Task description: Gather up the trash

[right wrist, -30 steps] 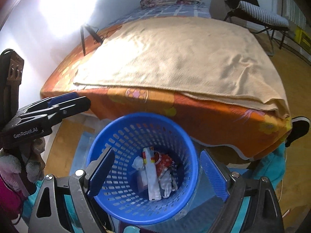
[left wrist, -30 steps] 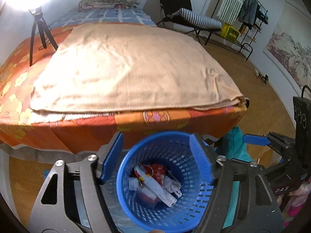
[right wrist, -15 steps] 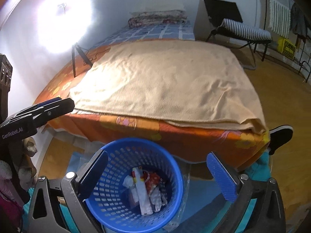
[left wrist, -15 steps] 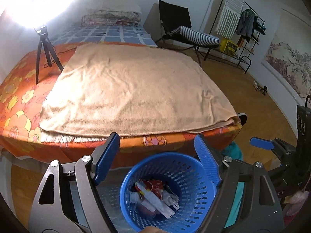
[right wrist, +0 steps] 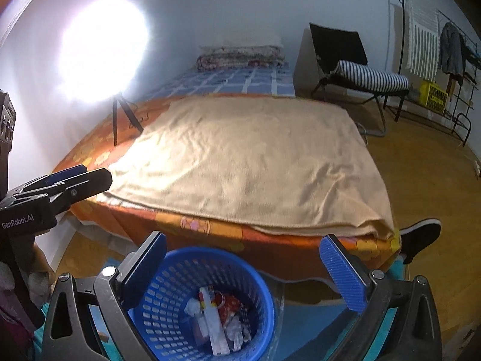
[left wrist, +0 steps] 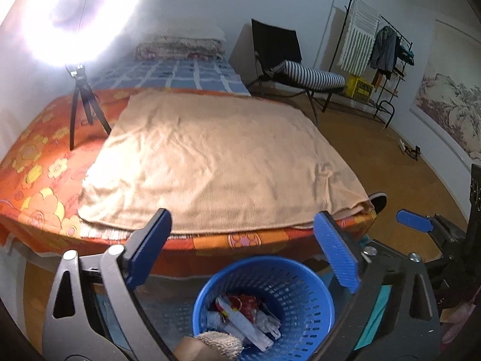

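Observation:
A blue perforated trash basket stands on the floor at the foot of the bed and holds several pieces of trash, white and red wrappers. It also shows in the right wrist view with the trash inside. My left gripper is open and empty, above and behind the basket. My right gripper is open and empty, above the basket's right side. Each gripper also shows in the other's view, the right one and the left one.
A bed with an orange flowered sheet and a tan blanket fills the middle. A ring light on a tripod stands on the bed's left. A black shoe lies at the bed's corner. A striped chair and a clothes rack stand behind.
Both grippers have risen and tilted up away from the basket, which now sits lower and smaller in both views. More of the bed and the room shows.

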The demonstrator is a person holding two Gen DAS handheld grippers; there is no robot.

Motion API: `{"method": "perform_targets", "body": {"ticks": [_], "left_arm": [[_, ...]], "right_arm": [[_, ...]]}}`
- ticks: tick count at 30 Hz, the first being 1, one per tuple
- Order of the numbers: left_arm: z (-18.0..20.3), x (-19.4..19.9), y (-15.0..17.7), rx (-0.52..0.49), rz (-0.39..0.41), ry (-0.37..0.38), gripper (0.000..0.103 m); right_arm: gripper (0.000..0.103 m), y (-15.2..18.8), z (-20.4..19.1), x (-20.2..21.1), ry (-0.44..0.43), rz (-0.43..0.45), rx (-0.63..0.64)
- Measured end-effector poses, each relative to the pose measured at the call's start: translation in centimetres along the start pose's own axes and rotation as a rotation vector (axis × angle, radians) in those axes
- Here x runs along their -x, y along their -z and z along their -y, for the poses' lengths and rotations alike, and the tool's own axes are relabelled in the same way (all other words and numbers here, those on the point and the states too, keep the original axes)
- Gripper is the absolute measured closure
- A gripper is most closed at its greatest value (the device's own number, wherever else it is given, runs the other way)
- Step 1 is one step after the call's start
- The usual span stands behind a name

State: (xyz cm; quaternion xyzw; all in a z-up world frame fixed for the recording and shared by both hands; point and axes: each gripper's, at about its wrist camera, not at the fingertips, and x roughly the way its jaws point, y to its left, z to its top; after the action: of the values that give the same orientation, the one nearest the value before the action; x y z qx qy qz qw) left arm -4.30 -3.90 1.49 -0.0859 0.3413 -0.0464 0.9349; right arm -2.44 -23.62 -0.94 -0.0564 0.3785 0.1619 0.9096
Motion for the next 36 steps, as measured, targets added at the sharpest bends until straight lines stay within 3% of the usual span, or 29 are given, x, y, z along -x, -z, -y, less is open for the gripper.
{"method": "perform_targets", "body": {"ticks": [8, 36], "left_arm": [[-0.1, 1.5, -0.8, 0.002, 0.051, -0.007, 0.001], [-1.8, 2.6, -1.3, 0.069, 0.078, -0.016, 0.001]], "right_arm": [[0.0, -0.7, -0.7, 0.8, 0.004, 0.069, 0.017], [0.0, -1.8, -1.9, -0.4, -0.013, 0.062, 0.009]]}}
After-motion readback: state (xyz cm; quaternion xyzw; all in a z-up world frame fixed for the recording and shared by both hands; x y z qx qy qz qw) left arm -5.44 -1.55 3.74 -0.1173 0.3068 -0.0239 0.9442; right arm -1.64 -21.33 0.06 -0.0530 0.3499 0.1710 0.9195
